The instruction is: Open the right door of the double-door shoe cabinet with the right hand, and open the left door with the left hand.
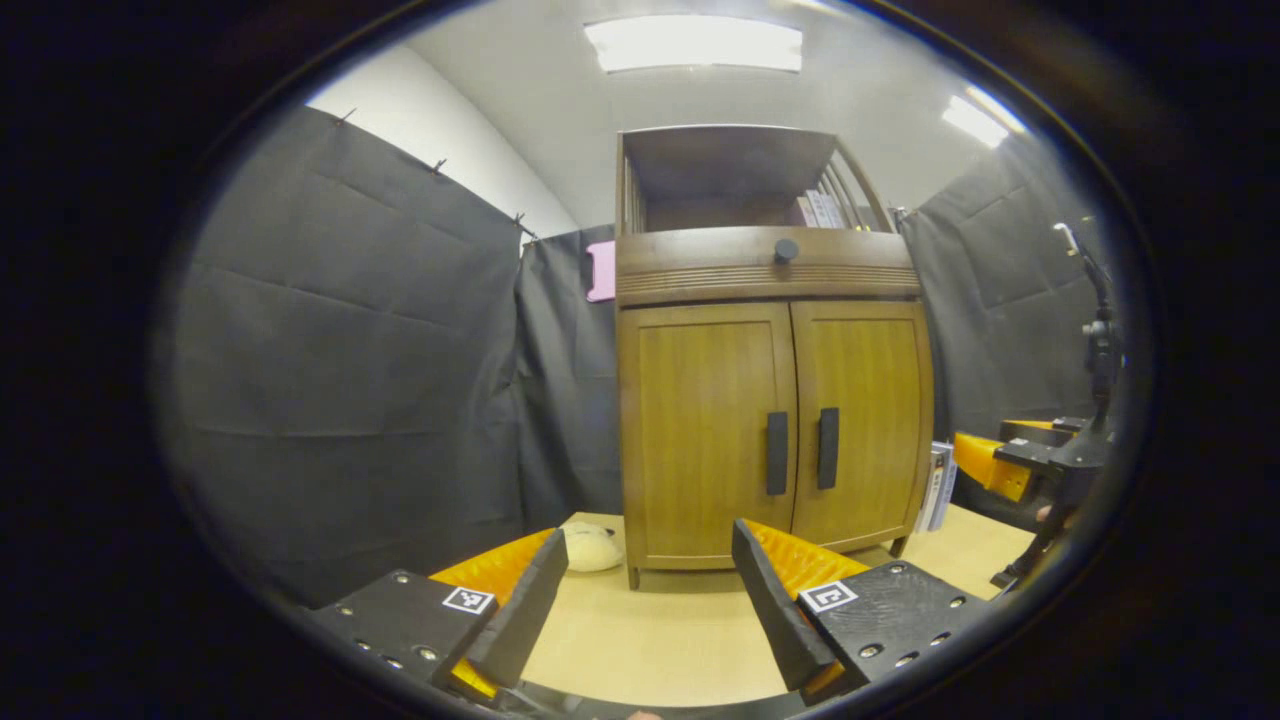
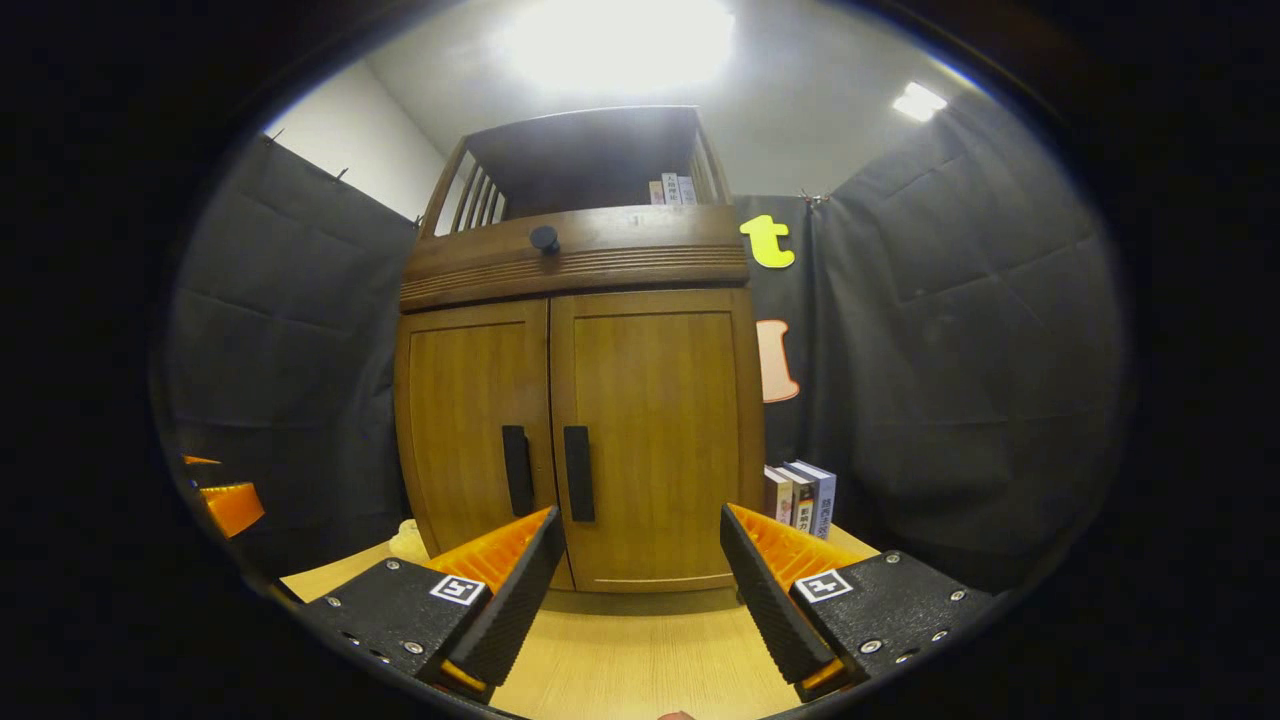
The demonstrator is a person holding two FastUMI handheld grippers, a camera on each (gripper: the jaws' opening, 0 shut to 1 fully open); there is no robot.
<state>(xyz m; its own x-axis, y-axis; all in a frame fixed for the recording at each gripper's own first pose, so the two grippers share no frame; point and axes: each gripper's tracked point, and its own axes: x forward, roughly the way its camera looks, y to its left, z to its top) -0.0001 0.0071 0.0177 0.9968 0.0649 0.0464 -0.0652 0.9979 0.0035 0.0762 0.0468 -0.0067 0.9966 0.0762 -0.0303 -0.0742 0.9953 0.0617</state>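
I am holding my left gripper [image 1: 650,590] low over the pale wooden tabletop [image 1: 660,640], its two black-padded, orange-backed fingers [image 1: 525,610] standing wide apart with nothing between them. In the left gripper view, the brown wooden double-door shoe cabinet [image 1: 770,400] is standing upright on the tabletop ahead of me, well apart from the fingertips. Its left door [image 1: 705,430] and right door [image 1: 865,420] are both lying flush and closed, each carrying a black vertical bar handle beside the centre seam: the left handle [image 1: 777,453] and the right handle [image 1: 828,447]. Above the doors, a drawer front with a round dark knob [image 1: 786,250] is sitting under an open shelf holding a few books [image 1: 820,210]. A small cream-coloured soft object [image 1: 592,547] is resting on the table just beside the cabinet's left foot, and a row of upright books [image 1: 938,485] is standing against its right side. At the right edge of this view, my right gripper [image 1: 1010,465] is appearing as an orange and black shape.

In the right gripper view, my right gripper [image 2: 640,590] is likewise gaping open and empty, its fingers [image 2: 770,590] framing the cabinet's lower front, near the base of the right door [image 2: 655,440] but not touching it. The right handle [image 2: 578,473] is standing just above my left-hand fingertip.
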